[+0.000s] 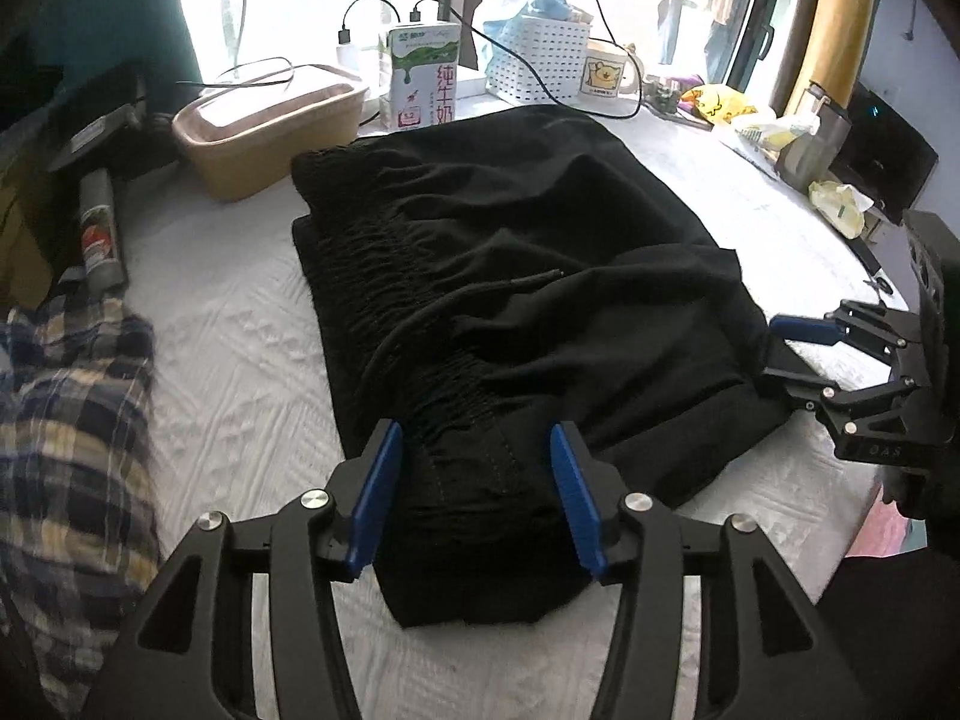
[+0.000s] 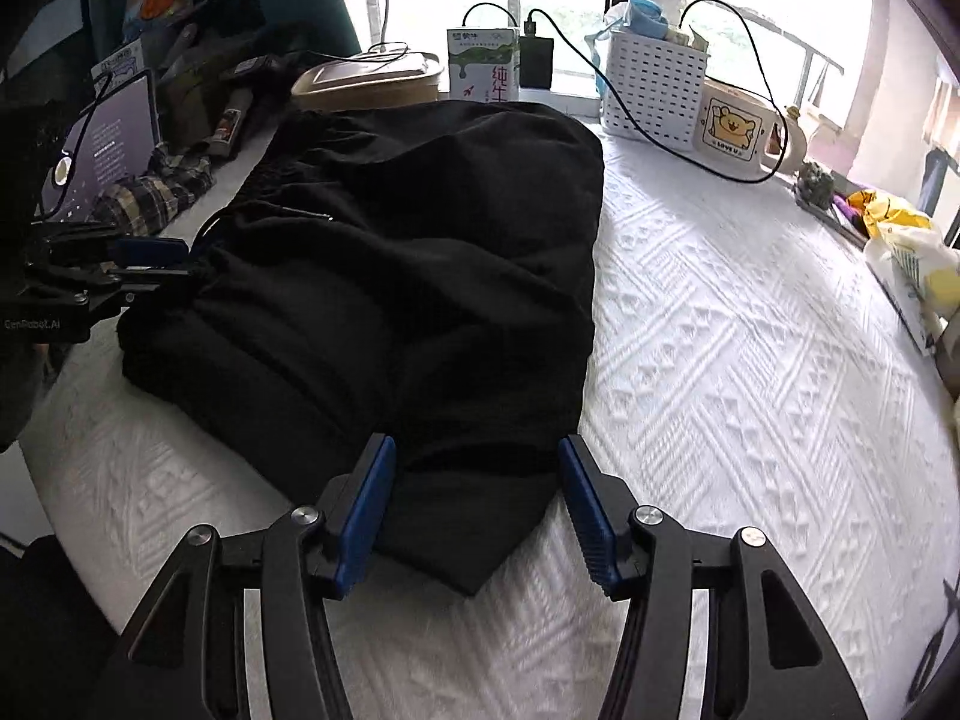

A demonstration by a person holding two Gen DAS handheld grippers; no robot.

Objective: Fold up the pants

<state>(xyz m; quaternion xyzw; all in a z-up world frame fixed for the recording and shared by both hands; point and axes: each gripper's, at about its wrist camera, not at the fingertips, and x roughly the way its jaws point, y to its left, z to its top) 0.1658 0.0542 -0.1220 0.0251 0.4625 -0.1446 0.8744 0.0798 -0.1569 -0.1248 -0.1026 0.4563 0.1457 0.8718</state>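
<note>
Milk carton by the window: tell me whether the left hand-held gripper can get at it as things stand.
Probably yes. The left hand-held gripper is open and holds nothing, and only the flat black pants lie between it and the milk carton. Whether the arm reaches that far cannot be told.

The left gripper (image 1: 477,489) points forward and slightly downward, its two blue-padded fingers (image 1: 377,498) spread wide apart, jaws parted with a broad gap between the pads. The right gripper (image 2: 477,507) is posed much the same way, low and angled forward, its blue pads (image 2: 585,519) likewise held well apart. In the left wrist view the right gripper (image 1: 786,351) appears at the right edge, lying sideways with its fingers pointing leftward. In the right wrist view the left gripper (image 2: 153,267) shows at the left edge, fingers pointing rightward
</note>
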